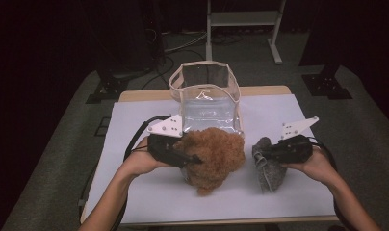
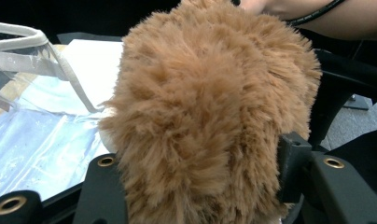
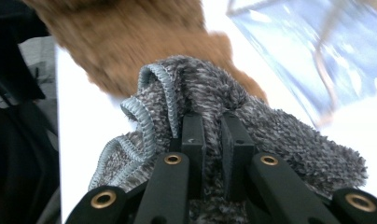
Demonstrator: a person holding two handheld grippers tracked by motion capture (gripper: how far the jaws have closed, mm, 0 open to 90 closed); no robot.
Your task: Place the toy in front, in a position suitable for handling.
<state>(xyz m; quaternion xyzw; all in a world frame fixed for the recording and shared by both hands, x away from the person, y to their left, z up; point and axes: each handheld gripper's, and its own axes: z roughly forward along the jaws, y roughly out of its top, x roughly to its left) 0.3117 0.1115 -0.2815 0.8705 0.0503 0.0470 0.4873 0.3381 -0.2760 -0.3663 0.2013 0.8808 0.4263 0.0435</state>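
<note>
Brown plush toy [image 1: 214, 156]: long shaggy synthetic fur, matt, tufted; grey cloth [image 1: 268, 171]: fuzzy knit-like fleece, mottled grey/white, w/ a ribbed stitched hem, matt; clear bag [image 1: 207, 98]: transparent soft plastic, glossy, wrinkled, reflections on the walls, edged w/ cream fabric binding; table cover [image 1: 135, 192]: white, smooth, matt, paper-like sheet; tabletop edge [image 1: 144, 95]: light wood; left gripper [image 1: 195, 159] & right gripper [image 1: 258, 155]: matt black plastic jaws, brass-coloured rivets, pale flat top plates; floor [image 1: 53, 183]: grey, carpet-like, rough.
</note>
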